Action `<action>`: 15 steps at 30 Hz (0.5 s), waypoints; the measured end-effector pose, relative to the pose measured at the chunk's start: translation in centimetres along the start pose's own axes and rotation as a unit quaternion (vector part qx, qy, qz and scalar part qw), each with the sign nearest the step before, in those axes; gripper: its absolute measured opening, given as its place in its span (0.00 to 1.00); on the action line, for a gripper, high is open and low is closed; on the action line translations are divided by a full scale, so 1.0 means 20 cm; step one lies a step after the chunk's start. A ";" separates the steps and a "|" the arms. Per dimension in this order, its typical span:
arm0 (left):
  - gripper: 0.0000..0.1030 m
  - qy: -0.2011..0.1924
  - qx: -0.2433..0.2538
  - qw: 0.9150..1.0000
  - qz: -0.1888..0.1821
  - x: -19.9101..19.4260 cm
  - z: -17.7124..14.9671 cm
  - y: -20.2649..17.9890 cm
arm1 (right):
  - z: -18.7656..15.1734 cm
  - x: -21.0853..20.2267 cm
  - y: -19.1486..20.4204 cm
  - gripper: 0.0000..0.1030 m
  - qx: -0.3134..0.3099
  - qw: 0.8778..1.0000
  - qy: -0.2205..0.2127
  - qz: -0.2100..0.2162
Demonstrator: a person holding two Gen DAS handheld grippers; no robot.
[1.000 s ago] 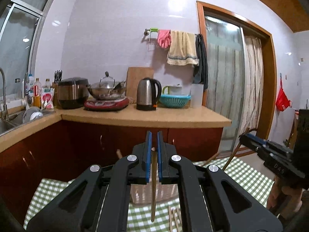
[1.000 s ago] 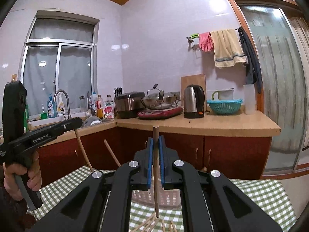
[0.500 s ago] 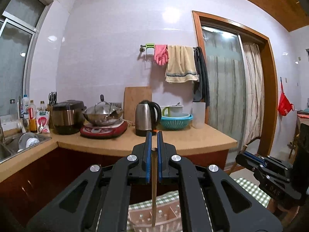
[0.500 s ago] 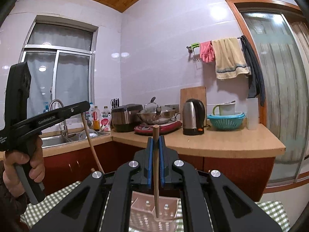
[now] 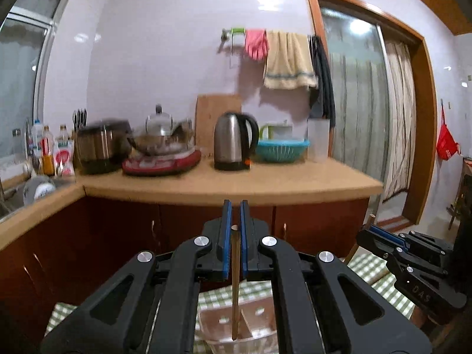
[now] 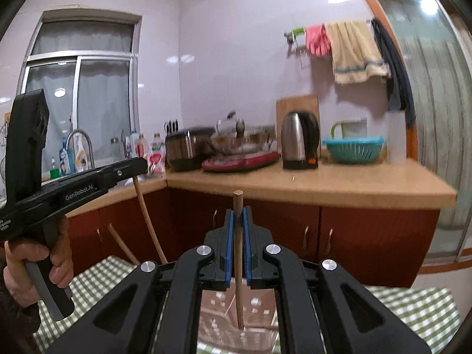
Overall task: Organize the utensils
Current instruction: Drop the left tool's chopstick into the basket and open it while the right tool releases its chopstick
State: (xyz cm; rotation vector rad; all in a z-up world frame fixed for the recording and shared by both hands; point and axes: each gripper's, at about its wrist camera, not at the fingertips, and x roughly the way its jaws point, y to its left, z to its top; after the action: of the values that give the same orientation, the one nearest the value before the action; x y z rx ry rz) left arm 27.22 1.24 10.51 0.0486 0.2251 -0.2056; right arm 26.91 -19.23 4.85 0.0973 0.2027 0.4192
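Beneath both claws lies a table covered in a green-and-white checked cloth (image 6: 419,309), soft and matte, and on it, directly under the fingertips, stands a translucent plastic holder (image 5: 250,324) with punched holes in its thin walls. The left gripper (image 5: 233,236) has its blue pads pinched tight on a slim wooden chopstick (image 5: 235,283), which hangs straight down from the jaws with its lower tip inside the holder. The right gripper (image 6: 238,236) is likewise clamped narrow on a second chopstick (image 6: 238,259), a round, pale-brown stick whose blunt top pokes above the pads and whose lower end reaches into the same holder. From the right claw, the left gripper shows off to its left, held in a person's hand (image 6: 38,268), with its stick curving downward. Ahead of both claws runs a smooth tan countertop (image 5: 265,183) over glossy dark red cabinets (image 6: 368,236). On it stand a brushed steel kettle (image 5: 234,144), a teal slotted basket (image 5: 281,149), a lidded wok on a red cooker (image 5: 162,162), a dark rice cooker (image 5: 101,147), and a wooden cutting board (image 5: 218,112) leaning on the shiny pale wall. A pink rubber glove (image 5: 256,44) and a beige towel (image 5: 289,62) hang from a rail above.
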 end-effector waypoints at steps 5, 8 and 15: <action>0.08 0.030 -0.010 0.999 -0.005 0.04 -0.11 0.03 | -0.07 0.03 -0.01 0.07 0.010 1.000 0.021 -0.003; 0.17 0.039 -0.011 0.999 -0.003 0.04 -0.15 0.03 | -0.07 0.01 0.00 0.12 0.009 1.000 0.022 -0.007; 0.57 0.024 -0.033 0.999 0.012 -0.07 -0.15 0.07 | -0.03 -0.07 0.01 0.34 0.007 1.000 0.008 -0.017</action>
State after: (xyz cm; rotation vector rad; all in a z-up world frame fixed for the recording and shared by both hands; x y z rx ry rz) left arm 25.45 3.07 7.97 -0.0088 0.2793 -0.1738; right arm 25.51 -19.58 4.54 0.1048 0.2224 0.3857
